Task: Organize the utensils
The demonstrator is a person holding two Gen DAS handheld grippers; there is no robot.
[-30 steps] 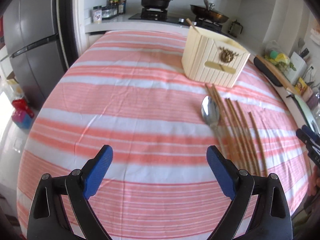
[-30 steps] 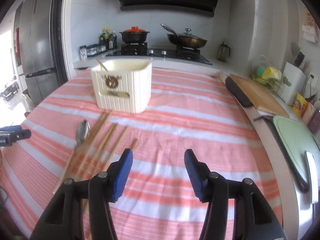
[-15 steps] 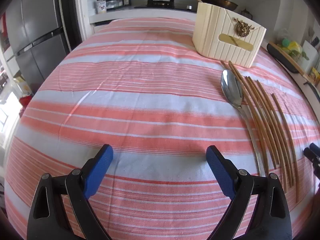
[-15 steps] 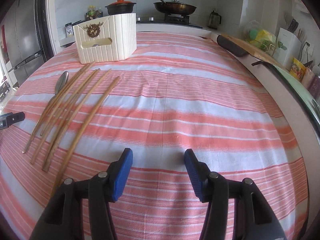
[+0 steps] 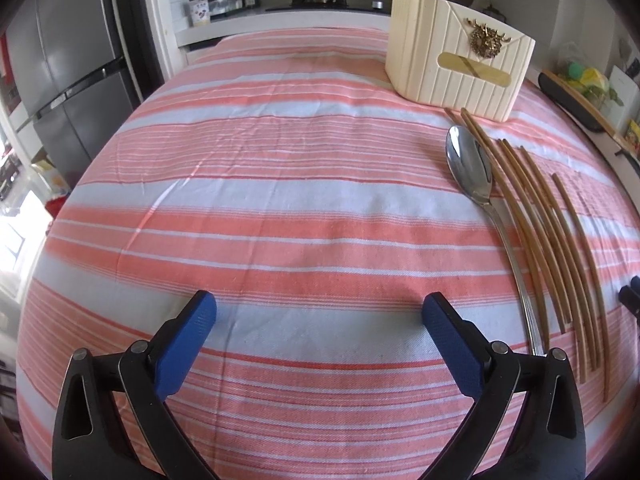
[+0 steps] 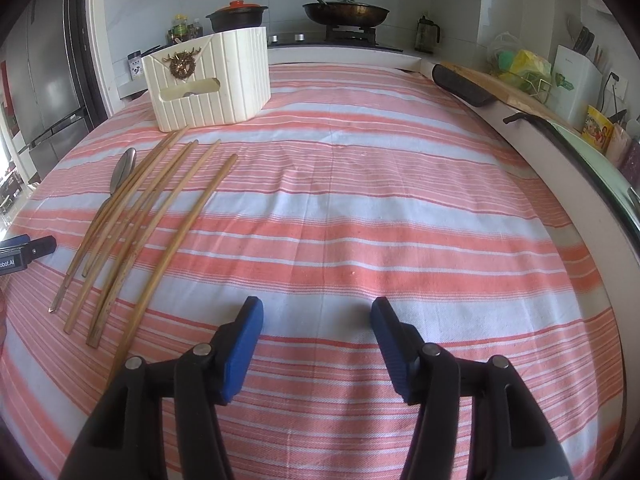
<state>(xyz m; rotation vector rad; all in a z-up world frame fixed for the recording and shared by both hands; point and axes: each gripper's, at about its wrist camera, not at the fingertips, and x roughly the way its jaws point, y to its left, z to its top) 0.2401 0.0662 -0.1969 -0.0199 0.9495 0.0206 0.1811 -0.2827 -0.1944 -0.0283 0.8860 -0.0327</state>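
Note:
A cream ribbed utensil holder (image 5: 460, 68) with a gold emblem stands at the far side of the striped tablecloth; it also shows in the right wrist view (image 6: 208, 80). A metal spoon (image 5: 472, 168) and several wooden chopsticks (image 5: 560, 236) lie side by side in front of it, also seen in the right wrist view as the spoon (image 6: 122, 170) and the chopsticks (image 6: 152, 220). My left gripper (image 5: 320, 318) is open and empty, low over the cloth, left of the utensils. My right gripper (image 6: 316, 320) is open and empty, right of the chopsticks.
The red-and-white striped tablecloth (image 5: 280, 208) covers the table. A stove with a pot (image 6: 238, 16) and a pan (image 6: 346, 10) stands behind. A cutting board (image 6: 480, 84) and counter clutter line the right edge. A fridge (image 5: 64, 68) is at the left.
Both grippers have dropped lower toward the cloth and moved closer to the utensils. Both stay open and empty. The utensils have not moved.

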